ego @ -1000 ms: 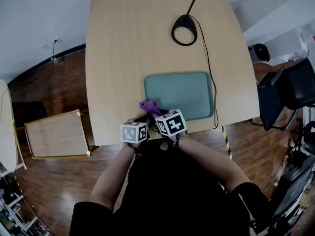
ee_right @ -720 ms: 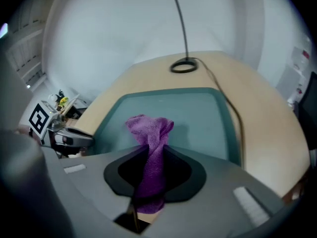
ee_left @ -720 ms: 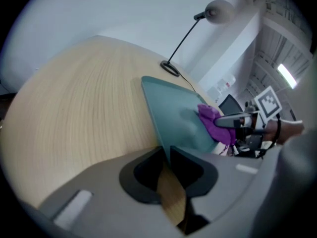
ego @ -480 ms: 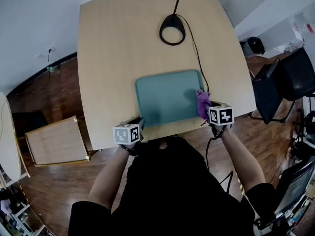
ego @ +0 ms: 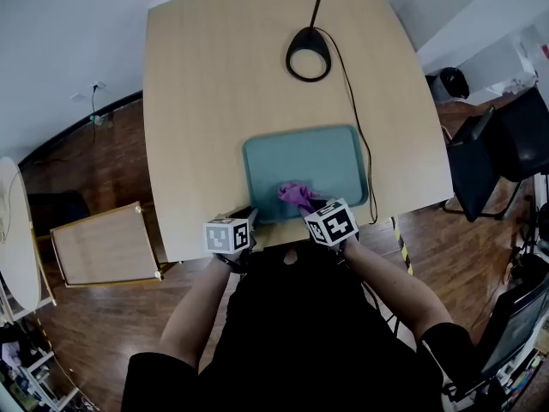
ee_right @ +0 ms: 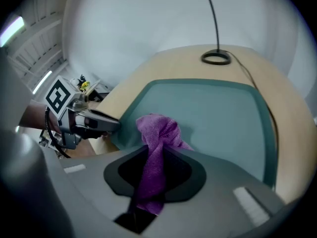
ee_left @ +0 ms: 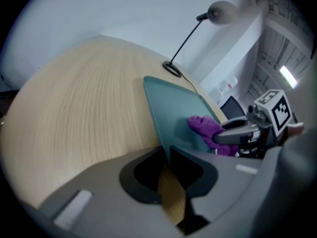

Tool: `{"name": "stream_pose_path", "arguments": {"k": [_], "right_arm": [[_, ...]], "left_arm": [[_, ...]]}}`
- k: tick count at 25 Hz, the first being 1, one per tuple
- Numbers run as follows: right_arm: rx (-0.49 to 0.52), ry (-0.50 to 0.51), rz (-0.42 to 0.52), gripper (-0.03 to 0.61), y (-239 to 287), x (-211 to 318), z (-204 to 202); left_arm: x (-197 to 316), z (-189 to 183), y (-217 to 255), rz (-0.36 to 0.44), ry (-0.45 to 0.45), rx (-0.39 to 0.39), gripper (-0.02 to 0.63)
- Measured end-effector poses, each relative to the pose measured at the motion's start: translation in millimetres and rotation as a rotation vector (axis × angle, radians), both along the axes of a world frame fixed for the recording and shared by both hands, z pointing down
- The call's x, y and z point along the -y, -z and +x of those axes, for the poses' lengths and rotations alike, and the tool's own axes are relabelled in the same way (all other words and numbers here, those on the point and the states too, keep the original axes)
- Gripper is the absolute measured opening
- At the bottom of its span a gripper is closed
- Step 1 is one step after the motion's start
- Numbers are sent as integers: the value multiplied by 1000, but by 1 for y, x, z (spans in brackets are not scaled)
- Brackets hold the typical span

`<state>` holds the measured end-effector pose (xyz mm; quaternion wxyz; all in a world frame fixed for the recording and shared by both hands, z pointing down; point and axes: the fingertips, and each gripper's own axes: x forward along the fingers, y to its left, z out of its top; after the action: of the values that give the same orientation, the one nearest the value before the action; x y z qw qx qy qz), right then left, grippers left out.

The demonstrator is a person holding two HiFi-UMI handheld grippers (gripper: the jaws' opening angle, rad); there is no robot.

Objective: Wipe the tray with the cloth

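Observation:
A teal tray [ego: 317, 157] lies on the wooden table near its front edge. My left gripper [ego: 247, 216] is shut on the tray's near left rim; in the left gripper view the thin teal edge [ee_left: 157, 123] runs in between the closed jaws of the left gripper [ee_left: 166, 155]. A purple cloth [ego: 296, 196] rests on the tray's near middle, with my right gripper [ego: 309, 206] shut on it. In the right gripper view the cloth [ee_right: 158, 130] bunches up out of the right gripper [ee_right: 156, 157] onto the tray [ee_right: 218, 110].
A black desk lamp's ring base [ego: 308, 61] stands behind the tray, and its cable [ego: 365, 148] runs down the tray's right side and off the table edge. A black chair [ego: 502, 148] stands at the right. On the floor at the left lies a wooden panel [ego: 103, 247].
The right gripper carried the cloth from the tray's near left to its right edge, then back left to the near middle. The left gripper stayed at the tray's corner.

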<state>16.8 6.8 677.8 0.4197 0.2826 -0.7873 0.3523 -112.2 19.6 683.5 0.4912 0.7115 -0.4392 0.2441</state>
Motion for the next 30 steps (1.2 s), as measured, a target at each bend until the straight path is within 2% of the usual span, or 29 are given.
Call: {"name": "stream_pose_path", "arguments": {"k": [5,9,15,22,26,30], "right_arm": [[35,211,-21,78,2,-29,-92],[34,256,10,78,3,-28,-117],[4,194,-11,77,-2,-21,-71],[-75,72,6,77,-7,6,42],[-152,13,36,77,-9,22,109],[-189,6,40,77,-13,28,143]], "left_arm": [[-2,3,-4,1,-23,-43,72],[-3,0,-5,2,-19,-33,71],[-6,3,-7,-2,-18,-16,72],[-5,2,-10,-7,-12,9,72],[-4,1,-12,-14,13,34,69],[-4,0,-12,-15,29,61,71]]}}
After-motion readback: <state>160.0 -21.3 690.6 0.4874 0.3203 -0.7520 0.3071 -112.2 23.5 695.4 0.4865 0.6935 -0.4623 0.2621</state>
